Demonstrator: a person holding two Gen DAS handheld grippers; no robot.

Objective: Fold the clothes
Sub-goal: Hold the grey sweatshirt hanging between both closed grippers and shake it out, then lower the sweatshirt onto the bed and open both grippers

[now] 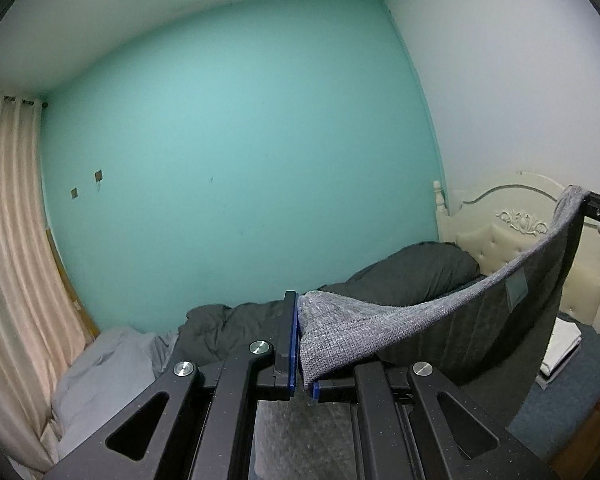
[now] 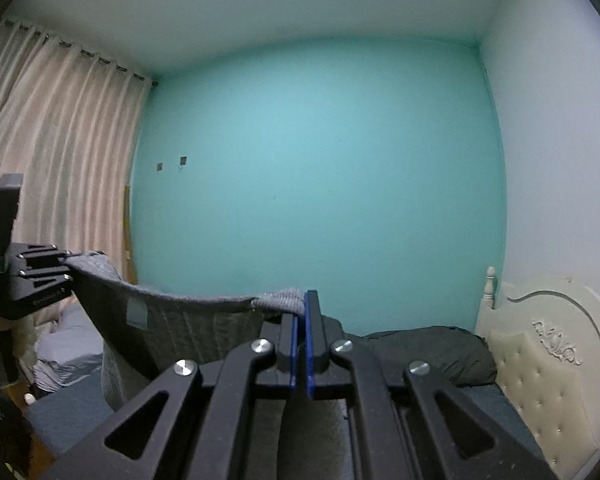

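A grey knitted garment (image 1: 440, 320) hangs in the air, stretched between both grippers above the bed. My left gripper (image 1: 300, 300) is shut on one upper corner, the knit bunched over its right finger. The right gripper shows at the far right edge of the left wrist view (image 1: 598, 204), holding the other corner. In the right wrist view my right gripper (image 2: 301, 300) is shut on the garment's (image 2: 188, 328) corner, which folds over its left finger. The left gripper (image 2: 62, 268) grips the far corner at the left. A square label (image 2: 137, 312) shows on the garment's dark inner side.
A dark duvet (image 1: 412, 276) lies heaped on the bed against the turquoise wall (image 1: 240, 168). A cream tufted headboard (image 2: 540, 372) stands at the right. Pale curtains (image 2: 56, 152) hang at the left. Light grey bedding (image 1: 100, 372) lies low at the left, and folded white cloth (image 1: 560, 344) rests on the mattress.
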